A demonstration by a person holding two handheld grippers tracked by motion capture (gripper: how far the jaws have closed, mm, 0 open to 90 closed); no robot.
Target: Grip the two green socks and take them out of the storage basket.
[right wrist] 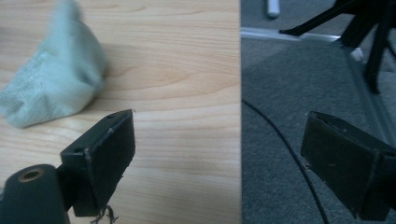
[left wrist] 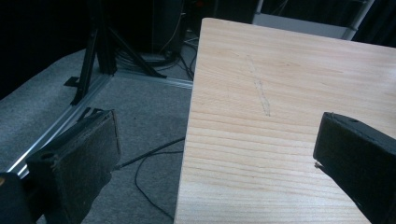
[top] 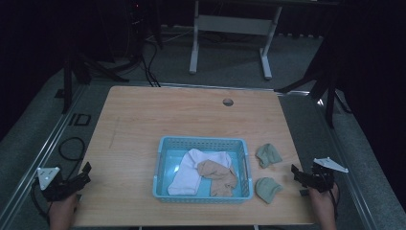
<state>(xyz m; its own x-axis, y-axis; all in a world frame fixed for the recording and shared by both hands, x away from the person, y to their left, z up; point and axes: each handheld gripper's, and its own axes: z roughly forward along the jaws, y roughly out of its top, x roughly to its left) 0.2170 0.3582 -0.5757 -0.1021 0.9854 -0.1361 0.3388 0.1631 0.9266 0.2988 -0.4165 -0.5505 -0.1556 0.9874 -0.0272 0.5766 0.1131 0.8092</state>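
Socks, 2 green (top: 268,189), lie btwn basket (top: 165,143) & right gripper (top: 296,172), jaws apart, empty; left gripper (top: 86,172) too.

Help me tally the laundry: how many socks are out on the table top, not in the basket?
2, both green, right of the blue basket: the far green sock beside its right wall, the near green sock off its front right corner. Nothing looks hidden.

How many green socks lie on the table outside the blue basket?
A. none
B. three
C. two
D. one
C: one green sock and a second green sock lie on the wood right of the blue basket, which holds a white sock and a tan one.
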